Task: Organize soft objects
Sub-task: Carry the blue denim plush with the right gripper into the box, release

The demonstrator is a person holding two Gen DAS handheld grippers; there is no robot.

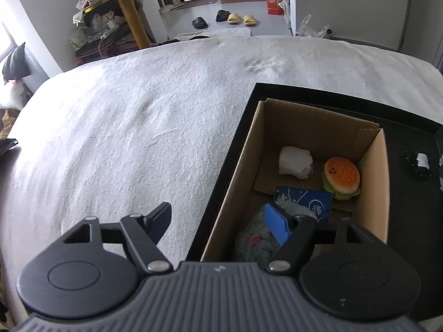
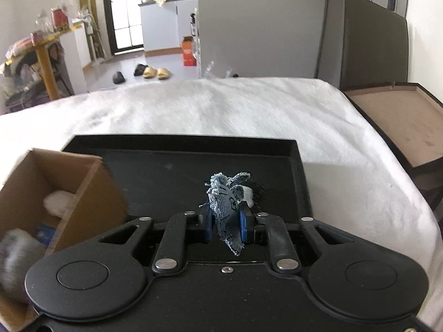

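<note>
Closest to the right wrist camera, the right gripper (image 2: 226, 228) is clamped tight on a small blue denim cloth (image 2: 225, 207), blue pads pressing it from both sides. Its long axis runs along the fingers — one frayed end sticks out past the tips, the other hangs back toward the camera. It is held above a black tray (image 2: 296, 152), where a small black and white thing (image 2: 250, 192) lies just behind it. On the tray's left side stands a cardboard box (image 1: 373, 177) holding a white wad (image 1: 295, 161), a burger toy (image 1: 342, 178), a blue packet (image 1: 304, 200) and a grey fluffy toy (image 1: 254, 238). The left gripper (image 1: 221, 221) stands wide open with nothing between its fingers, one finger over the box, the other over the white bedspread (image 1: 124, 127) under the tray. Beyond lie a grey floor with slippers (image 1: 243, 18), a yellow table (image 1: 130, 8) and an orange carton (image 1: 274, 0).
</note>
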